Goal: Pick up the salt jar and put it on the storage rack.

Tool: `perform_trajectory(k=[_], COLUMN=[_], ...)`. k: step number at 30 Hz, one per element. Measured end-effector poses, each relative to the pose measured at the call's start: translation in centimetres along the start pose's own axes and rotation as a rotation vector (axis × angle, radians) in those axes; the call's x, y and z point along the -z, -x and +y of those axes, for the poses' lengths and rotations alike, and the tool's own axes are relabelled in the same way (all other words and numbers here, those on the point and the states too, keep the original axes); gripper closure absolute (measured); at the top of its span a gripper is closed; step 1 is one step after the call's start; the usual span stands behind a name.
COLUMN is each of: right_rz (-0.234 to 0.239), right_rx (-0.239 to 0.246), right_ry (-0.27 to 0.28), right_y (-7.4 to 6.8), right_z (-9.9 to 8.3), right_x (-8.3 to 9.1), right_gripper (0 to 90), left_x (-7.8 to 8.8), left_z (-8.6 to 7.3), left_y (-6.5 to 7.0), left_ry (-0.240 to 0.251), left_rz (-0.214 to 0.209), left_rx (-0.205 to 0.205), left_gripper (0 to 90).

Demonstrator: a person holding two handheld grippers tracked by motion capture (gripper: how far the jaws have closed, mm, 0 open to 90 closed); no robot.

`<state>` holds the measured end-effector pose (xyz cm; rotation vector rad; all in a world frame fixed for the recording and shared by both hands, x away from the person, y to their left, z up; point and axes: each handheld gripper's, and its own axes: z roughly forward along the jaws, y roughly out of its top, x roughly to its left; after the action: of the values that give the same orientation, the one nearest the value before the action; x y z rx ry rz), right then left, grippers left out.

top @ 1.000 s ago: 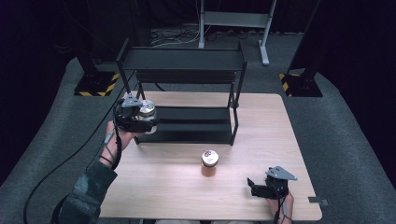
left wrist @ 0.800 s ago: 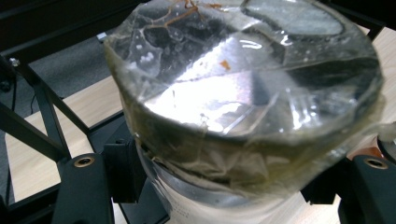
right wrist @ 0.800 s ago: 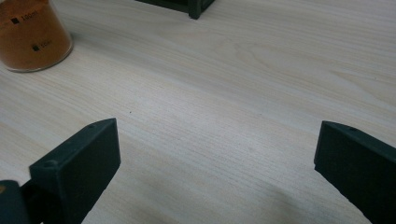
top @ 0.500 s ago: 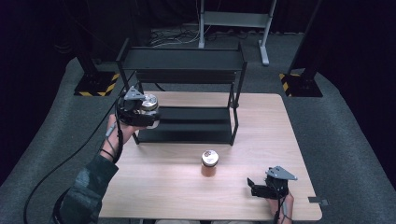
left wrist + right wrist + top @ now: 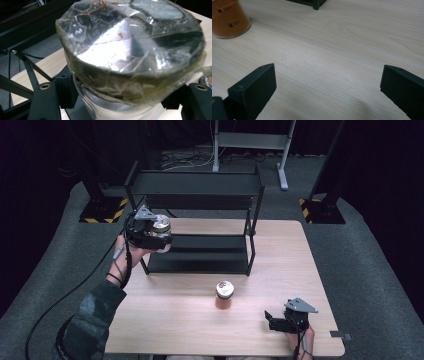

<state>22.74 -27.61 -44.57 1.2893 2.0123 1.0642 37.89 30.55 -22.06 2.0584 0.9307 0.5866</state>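
Left tongs [image 5: 159, 236] pinch a clear jar [image 5: 161, 227] from both sides, holding it in the air at the left end of the black shelf rack [image 5: 200, 220], about level with its middle shelf. In the left gripper view the jar [image 5: 130, 55] sits between the two black jaws; its top is sealed with crinkled clear film or tape, with a few orange specks on it. What is inside cannot be told from that view.

Right tongs [image 5: 278, 322] are spread wide and hold nothing, low over the near right part of the wooden worktop [image 5: 180, 320]. In the right gripper view bare wood lies between the jaws.

A second jar [image 5: 224, 295] stands upright on the worktop, in front of the rack and well apart from the right tongs. It holds an orange-brown powder [image 5: 228, 17] that fills it nearly to the top, and small dark labels mark its side.
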Motion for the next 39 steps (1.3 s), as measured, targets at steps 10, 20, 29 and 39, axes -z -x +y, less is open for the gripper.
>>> perform_trajectory(k=[10, 20, 29, 39], right_rz=[0.0, 0.002, 0.001, 0.001], right_rx=[0.0, -0.001, -0.002, 0.0], right_ry=[-0.003, -0.003, -0.002, -0.003], right_y=[0.0, 0.0, 0.0, 0.0], right_z=[0.1, 0.1, 0.0, 0.1], right_x=[0.0, 0.0, 0.0, 0.0], right_gripper=[0.0, 0.0, 0.0, 0.0], left_x=[0.2, 0.3, 0.5, 0.9], left_z=[1.2, 2.4, 3.5, 4.6], left_y=[0.0, -0.1, -0.1, 0.0], left_ry=[-0.006, -0.021, -0.034, -0.044], left_rz=[0.006, 0.012, 0.023, 0.038], left_rx=[-0.02, -0.039, -0.056, -0.075], left_gripper=[30.7, 30.7, 30.8, 30.8])
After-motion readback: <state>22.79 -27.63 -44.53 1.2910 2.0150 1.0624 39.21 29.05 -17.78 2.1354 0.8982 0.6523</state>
